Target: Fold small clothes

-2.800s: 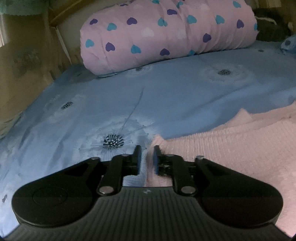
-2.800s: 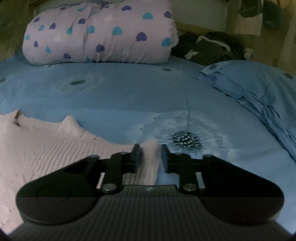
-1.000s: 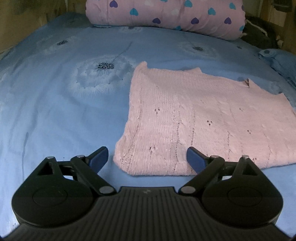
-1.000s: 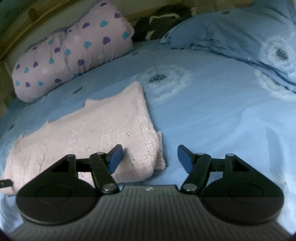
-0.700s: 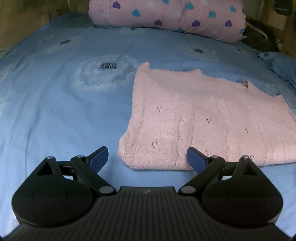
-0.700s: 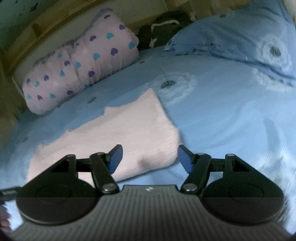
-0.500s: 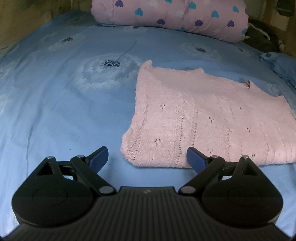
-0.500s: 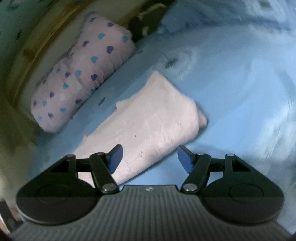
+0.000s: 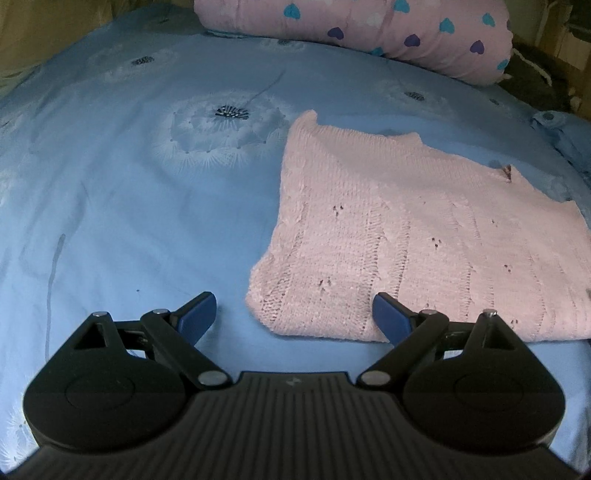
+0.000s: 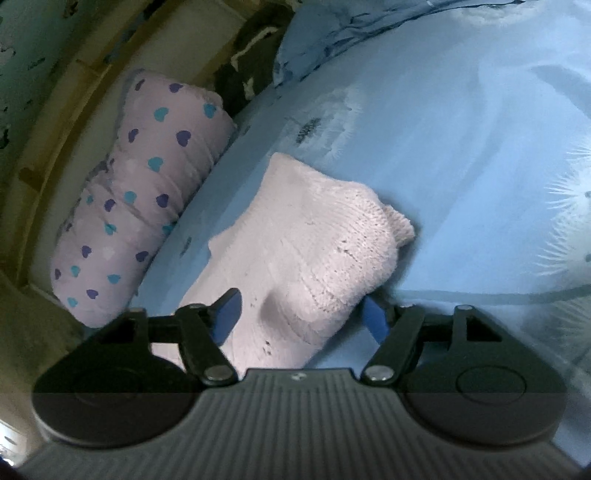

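A pink knitted garment (image 9: 424, 236) lies folded flat on the blue bed sheet (image 9: 129, 206). My left gripper (image 9: 293, 314) stands open just in front of its near left corner, and that corner lies between the blue pads without touching them. In the right wrist view the same pink garment (image 10: 306, 240) runs from the centre down to the gripper. My right gripper (image 10: 301, 319) is rolled to one side, its jaws are opening, and the garment's near right edge sits between the fingers. The pads do not press on it.
A pink bolster pillow with blue and purple hearts (image 9: 369, 29) lies along the head of the bed, also the pillow (image 10: 140, 192) beside a wooden frame. A blue pillow (image 10: 351, 33) and dark clothing (image 10: 251, 70) lie at the far right corner.
Both grippers let go of the garment's corners and drew back. Over the last second the right gripper rolled sharply and moved in over the garment's right edge; the left one kept almost still.
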Available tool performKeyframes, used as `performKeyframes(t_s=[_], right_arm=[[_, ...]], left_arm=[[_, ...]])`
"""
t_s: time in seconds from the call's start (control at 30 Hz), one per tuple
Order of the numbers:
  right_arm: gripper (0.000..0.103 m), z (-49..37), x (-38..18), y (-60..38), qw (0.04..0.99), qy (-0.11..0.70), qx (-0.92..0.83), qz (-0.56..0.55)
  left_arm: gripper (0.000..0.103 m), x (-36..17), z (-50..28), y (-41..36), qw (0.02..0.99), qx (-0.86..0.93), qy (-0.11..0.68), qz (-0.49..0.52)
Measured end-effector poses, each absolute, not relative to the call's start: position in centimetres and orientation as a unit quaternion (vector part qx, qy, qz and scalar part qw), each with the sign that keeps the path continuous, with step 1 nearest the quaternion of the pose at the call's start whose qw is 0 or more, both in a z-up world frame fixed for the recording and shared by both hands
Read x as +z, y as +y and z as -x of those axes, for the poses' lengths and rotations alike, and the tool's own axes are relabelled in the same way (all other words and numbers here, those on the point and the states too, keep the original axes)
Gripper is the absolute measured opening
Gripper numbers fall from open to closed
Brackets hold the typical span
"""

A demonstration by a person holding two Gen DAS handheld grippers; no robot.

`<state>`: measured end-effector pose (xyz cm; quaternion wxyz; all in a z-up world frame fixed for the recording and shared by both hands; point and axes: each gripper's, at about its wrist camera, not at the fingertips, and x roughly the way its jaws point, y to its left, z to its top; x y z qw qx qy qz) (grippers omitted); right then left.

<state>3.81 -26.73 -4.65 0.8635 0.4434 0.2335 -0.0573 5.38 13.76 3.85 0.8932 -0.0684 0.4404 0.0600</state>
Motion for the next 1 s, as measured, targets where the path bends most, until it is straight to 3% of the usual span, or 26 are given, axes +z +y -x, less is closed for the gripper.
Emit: performKeyframes(t_s=[0.53,0.8,1.0], right_arm=[[0.075,-6.2,-4.9,-27.4,0.863,0.226,-0.050,-0.449],[0.062,-5.9,-5.1,-27.6,0.860,0.222,-0.068,-0.455],[0.062,-6.5,-5.4,-28.3,0.848,0.212,-0.065,-0.481]], left_arm=[[0.094,3.8,-5.6,13.5,0.892,0.058,0.443,0.066],[0.094,3.8,-5.6,14.0,0.892,0.061,0.442,0.073],[0.094,3.8,-5.6,13.9,0.892,0.062,0.442,0.072]])
